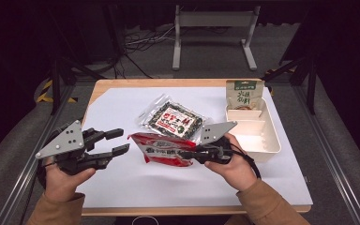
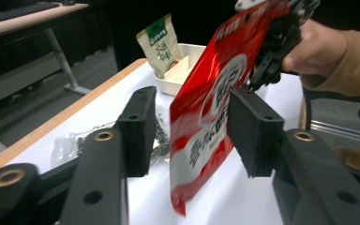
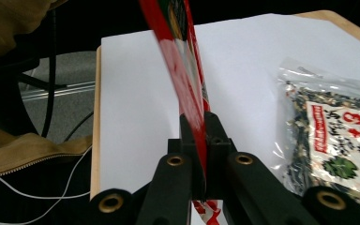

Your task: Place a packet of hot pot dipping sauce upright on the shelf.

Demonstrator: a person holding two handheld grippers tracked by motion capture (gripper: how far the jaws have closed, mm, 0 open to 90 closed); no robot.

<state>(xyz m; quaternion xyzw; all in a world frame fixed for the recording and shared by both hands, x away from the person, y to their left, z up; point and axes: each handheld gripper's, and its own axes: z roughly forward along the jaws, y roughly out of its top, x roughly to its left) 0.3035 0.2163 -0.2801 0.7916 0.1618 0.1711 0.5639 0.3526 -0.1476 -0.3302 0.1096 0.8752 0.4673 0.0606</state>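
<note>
We see the right gripper [image 1: 191, 154] clamped tight on the red snack packet [image 1: 161, 149], holding it lifted off the white sheet [image 1: 122, 187], just in front of the clear seaweed bag [image 1: 171, 118]. The left gripper [image 1: 117, 142], left of the packet, has its jaws apart; the packet hangs between them, pads not pressing.

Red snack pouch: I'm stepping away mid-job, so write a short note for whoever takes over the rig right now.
Right gripper: shut on the red snack pouch, holding it by one edge above the white sheet.
Left gripper: open, jaws either side of the pouch's free end, not pressing it.
Green pouch stands in the white tray; the clear seaweed bag lies on the sheet.
Done: red pouch lifted.
Left, probably: put the red pouch and the seaweed bag in the tray.
</note>
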